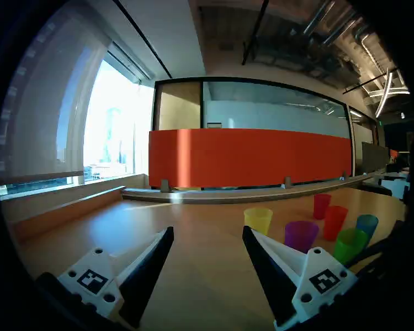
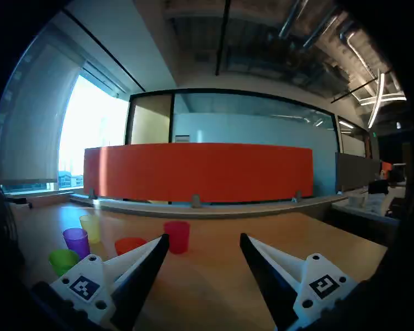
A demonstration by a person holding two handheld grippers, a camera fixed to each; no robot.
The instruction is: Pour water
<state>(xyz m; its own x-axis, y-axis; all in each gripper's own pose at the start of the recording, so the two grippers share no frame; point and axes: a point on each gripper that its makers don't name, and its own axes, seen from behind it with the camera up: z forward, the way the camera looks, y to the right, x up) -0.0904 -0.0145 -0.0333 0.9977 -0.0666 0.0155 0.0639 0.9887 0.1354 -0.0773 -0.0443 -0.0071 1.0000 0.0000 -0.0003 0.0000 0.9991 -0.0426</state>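
Note:
Several coloured plastic cups stand on a wooden table [image 1: 196, 259]. In the left gripper view they sit ahead to the right: a yellow cup [image 1: 258, 220], a purple cup [image 1: 300, 235], a dark red cup [image 1: 321, 206], an orange-red cup [image 1: 334, 222], a blue cup [image 1: 366, 225] and a green cup [image 1: 350, 244]. My left gripper [image 1: 208, 234] is open with nothing between its fingers. The right gripper view has the dark red cup [image 2: 176, 236] ahead, with the orange-red cup [image 2: 129, 245], yellow cup [image 2: 90, 228], purple cup [image 2: 76, 241] and green cup [image 2: 63, 260] to its left. Just as empty, my right gripper [image 2: 204, 240] is open.
An orange partition panel [image 1: 251, 157] runs along the table's far edge, with a glass-walled room behind. Bright windows [image 1: 110, 140] and a wooden ledge [image 1: 63, 212] lie to the left. More desks [image 2: 367, 204] stand at the far right.

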